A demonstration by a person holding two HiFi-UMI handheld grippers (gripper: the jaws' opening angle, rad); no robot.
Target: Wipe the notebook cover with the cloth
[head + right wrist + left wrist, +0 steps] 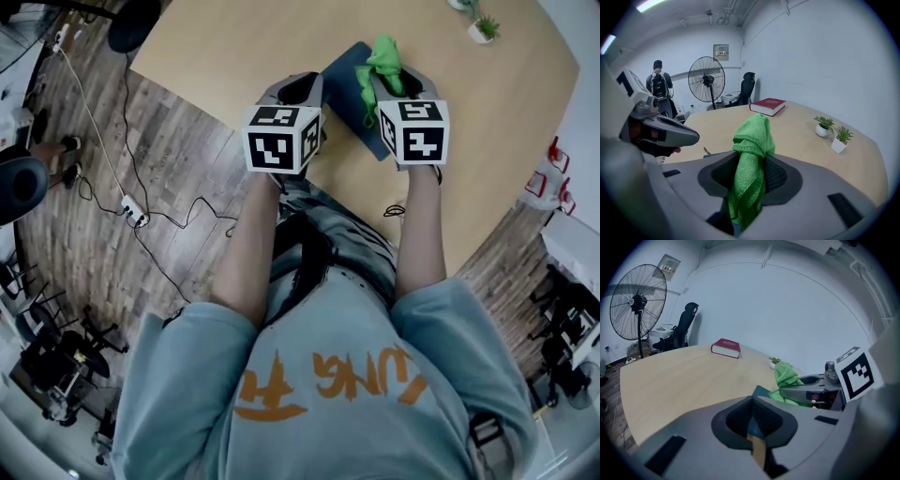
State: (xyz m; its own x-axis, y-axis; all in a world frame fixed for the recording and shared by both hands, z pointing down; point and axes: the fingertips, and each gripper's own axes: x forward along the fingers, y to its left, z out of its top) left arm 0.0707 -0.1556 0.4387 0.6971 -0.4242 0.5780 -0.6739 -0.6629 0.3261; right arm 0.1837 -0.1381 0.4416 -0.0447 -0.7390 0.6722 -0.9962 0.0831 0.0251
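Care with pressure: with cloth [750, 140] clamped in right gripper [751, 174] and left gripper [751, 404] jaws together, wipe flat across notebook [345, 82].

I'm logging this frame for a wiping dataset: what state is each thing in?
Left tongs: shut, empty.
Right tongs: shut on the green cloth.
Green cloth: bunched, pinched in the right tongs.
Notebook: closed, lying flat.
Red book: closed, lying flat.
Potted plants: upright.
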